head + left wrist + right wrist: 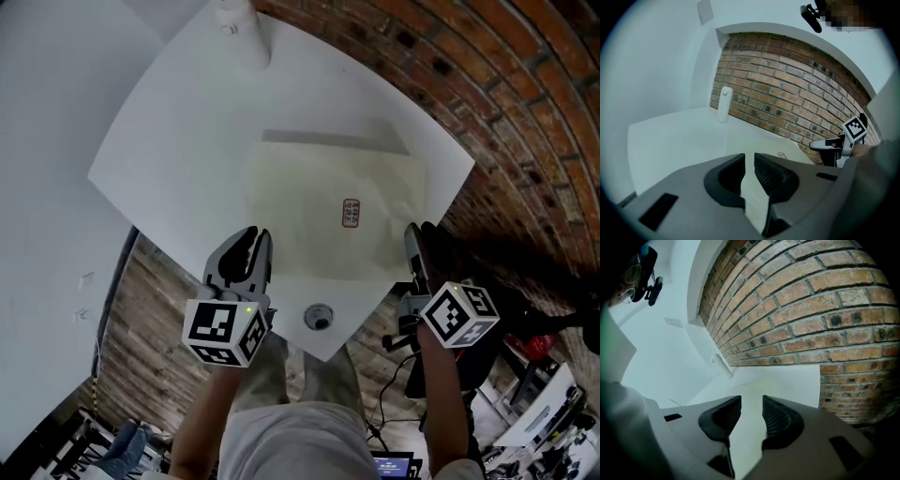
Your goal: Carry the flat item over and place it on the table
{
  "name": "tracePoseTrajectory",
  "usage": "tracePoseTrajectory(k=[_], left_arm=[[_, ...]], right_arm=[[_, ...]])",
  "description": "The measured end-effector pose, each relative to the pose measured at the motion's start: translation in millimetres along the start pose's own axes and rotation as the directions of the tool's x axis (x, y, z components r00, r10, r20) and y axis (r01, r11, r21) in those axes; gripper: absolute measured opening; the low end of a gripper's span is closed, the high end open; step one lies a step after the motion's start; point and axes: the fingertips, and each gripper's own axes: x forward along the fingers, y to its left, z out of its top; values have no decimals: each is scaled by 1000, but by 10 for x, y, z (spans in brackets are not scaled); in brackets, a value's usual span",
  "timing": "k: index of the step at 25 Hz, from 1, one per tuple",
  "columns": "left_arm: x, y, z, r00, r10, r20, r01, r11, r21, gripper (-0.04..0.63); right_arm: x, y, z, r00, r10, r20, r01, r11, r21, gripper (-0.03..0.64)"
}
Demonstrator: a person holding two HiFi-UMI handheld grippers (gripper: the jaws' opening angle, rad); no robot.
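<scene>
The pale flat sheet [319,202] lies on the white table [178,159], beside a brick wall [506,103] and above plank flooring [141,319]. The left gripper [251,239] pinches the sheet's near edge. The right gripper [412,239] straddles that edge, jaws apart. The red label [351,214] on the sheet is unreadable.

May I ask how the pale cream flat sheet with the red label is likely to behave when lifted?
The pale cream flat sheet is probably light: the left gripper pinches its edge. It looks thin, so it may sag or flex. Its smooth surface could slip.
</scene>
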Motion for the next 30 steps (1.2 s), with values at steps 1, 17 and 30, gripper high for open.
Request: tracePoseTrajectory(k=[1,17,30], left_arm=[[-25,-21,12,1000,-4,0,4,1000,2,67],[-569,-224,185,1000,-20,0,20,1000,4,31],[-1166,-378,461,999,-32,34,32,999,2,29]], right_arm=[[-33,17,0,1000,0,3,0,1000,4,151],[-559,413,67,999,44,11,-44,999,-10,40],[-1044,930,204,995,88,41,-86,995,-47,40]])
